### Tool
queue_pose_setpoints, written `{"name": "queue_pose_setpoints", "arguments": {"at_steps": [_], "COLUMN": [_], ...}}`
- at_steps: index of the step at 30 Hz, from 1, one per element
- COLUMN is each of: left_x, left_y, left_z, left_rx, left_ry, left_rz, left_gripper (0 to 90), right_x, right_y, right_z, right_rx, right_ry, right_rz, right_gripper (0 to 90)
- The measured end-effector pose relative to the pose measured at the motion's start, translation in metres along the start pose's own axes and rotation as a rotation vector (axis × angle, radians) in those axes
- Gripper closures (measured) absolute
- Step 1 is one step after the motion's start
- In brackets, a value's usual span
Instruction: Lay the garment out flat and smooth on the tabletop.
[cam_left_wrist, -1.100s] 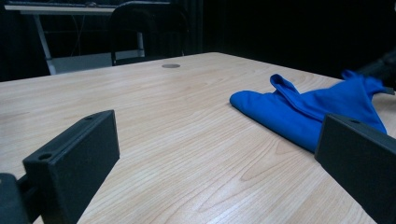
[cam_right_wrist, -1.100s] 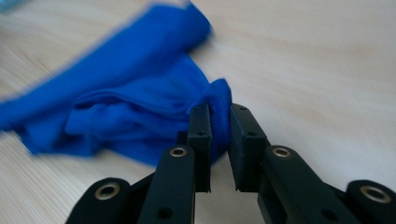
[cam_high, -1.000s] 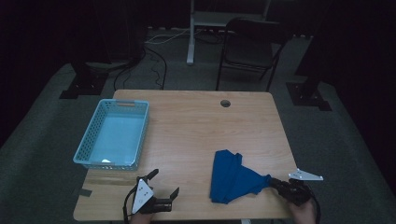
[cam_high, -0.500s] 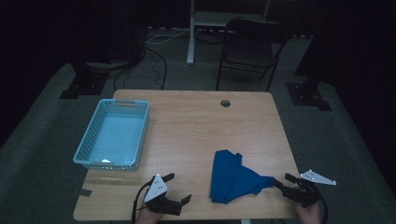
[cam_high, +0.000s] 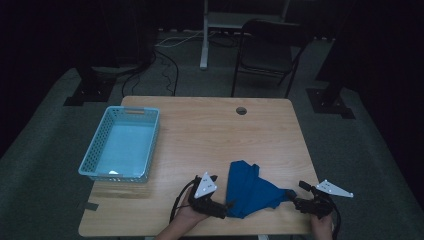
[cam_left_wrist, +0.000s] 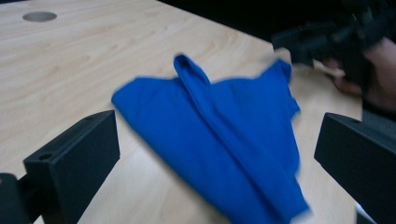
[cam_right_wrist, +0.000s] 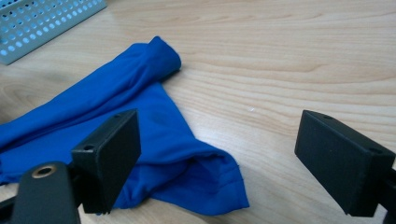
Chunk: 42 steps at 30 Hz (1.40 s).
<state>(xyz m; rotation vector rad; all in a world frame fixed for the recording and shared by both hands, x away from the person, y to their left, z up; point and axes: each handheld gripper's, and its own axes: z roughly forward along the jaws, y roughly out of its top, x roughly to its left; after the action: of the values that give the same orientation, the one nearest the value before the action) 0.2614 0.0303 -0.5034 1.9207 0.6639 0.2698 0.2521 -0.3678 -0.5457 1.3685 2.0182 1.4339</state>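
A crumpled blue cloth (cam_high: 250, 187) lies flat near the front edge of the wooden table (cam_high: 210, 130). My left gripper (cam_high: 222, 191) is open just left of it, and in the left gripper view its jaws frame the cloth (cam_left_wrist: 224, 130) from a short way off without touching it. My right gripper (cam_high: 298, 194) sits at the cloth's right corner. Its jaws have just been opening and now stand wide. In the right gripper view the cloth corner (cam_right_wrist: 187, 168) lies on the table between the jaws, and neither pad presses on it.
A light blue plastic basket (cam_high: 122, 145) stands at the table's left side, its wall also visible at the top left in the right gripper view (cam_right_wrist: 42, 18). A round cable hole (cam_high: 241, 110) is at the table's far edge. A chair (cam_high: 270, 45) stands behind the table.
The right gripper went from shut on the cloth's right corner to open, leaving the corner on the table. The left gripper moved right, up to the cloth's left edge.
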Motion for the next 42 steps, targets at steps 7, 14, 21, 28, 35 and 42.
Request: {"name": "queue_pose_setpoints", "arguments": {"at_steps": [7,14,21,28,35,42], "left_x": [0.002,-0.002,-0.002,-0.008,-0.022,-0.022], "left_y": [0.028,0.036,0.030,0.023,0.023,0.035], "left_z": [0.039,0.084,0.118,0.131,0.130,0.114], "left_rx": [0.030,0.097,0.221,0.272,0.251,0.192], "left_ry": [0.009,0.050,0.077,0.088,0.131,0.133], "left_rz": [0.001,0.012,0.019,0.080,0.166,0.141], "left_gripper": [5.6,20.3,28.3,45.6,66.1,84.0], "right_x": [0.003,0.000,0.001,0.001,0.000,0.000], "right_y": [-0.002,-0.002,-0.003,-0.003,-0.002,-0.002], "right_z": [0.001,-0.002,-0.001,-0.001,-0.001,-0.001], "right_rx": [-0.009,-0.033,-0.024,-0.022,-0.019,-0.014], "right_ry": [0.007,0.034,0.041,0.048,0.051,0.061], "right_rz": [-0.029,0.000,-0.013,-0.010,-0.007,-0.001], "right_gripper": [13.9,13.9,13.9,13.9,13.9,14.0]}}
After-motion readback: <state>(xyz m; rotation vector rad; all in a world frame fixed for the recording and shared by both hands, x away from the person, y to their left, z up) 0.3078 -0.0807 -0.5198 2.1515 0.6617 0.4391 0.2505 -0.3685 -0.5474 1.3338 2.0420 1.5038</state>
